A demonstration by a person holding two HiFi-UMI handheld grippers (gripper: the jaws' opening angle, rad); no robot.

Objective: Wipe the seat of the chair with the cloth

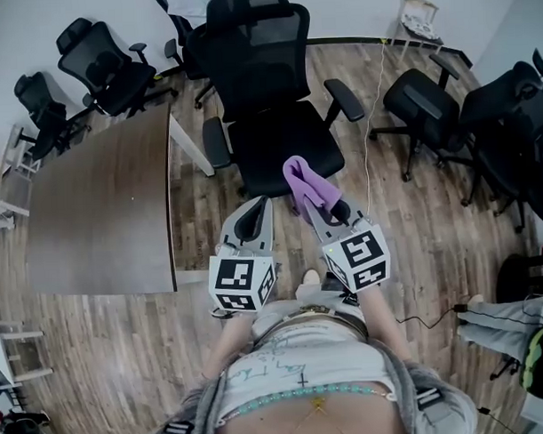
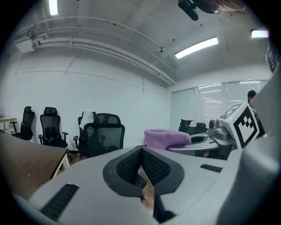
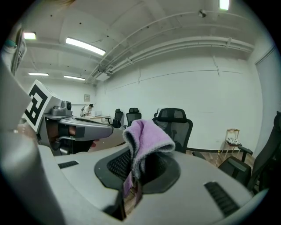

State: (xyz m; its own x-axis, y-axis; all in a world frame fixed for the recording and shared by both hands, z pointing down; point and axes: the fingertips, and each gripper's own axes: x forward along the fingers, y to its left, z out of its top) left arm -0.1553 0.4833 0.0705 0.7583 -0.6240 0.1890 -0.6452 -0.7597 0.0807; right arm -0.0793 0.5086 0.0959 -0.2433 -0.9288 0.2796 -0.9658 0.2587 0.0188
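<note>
I see one purple cloth [image 1: 306, 184] and two grippers by the nearest chair [image 1: 278, 136]. My right gripper [image 1: 314, 206] pinches the cloth near the seat's front. My left gripper [image 1: 259, 203] is pressed together, empty.

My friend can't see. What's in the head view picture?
A person holds two grippers before a black chair. The right gripper grips a purple cloth; the left gripper is shut, empty. A table stands left.
</note>
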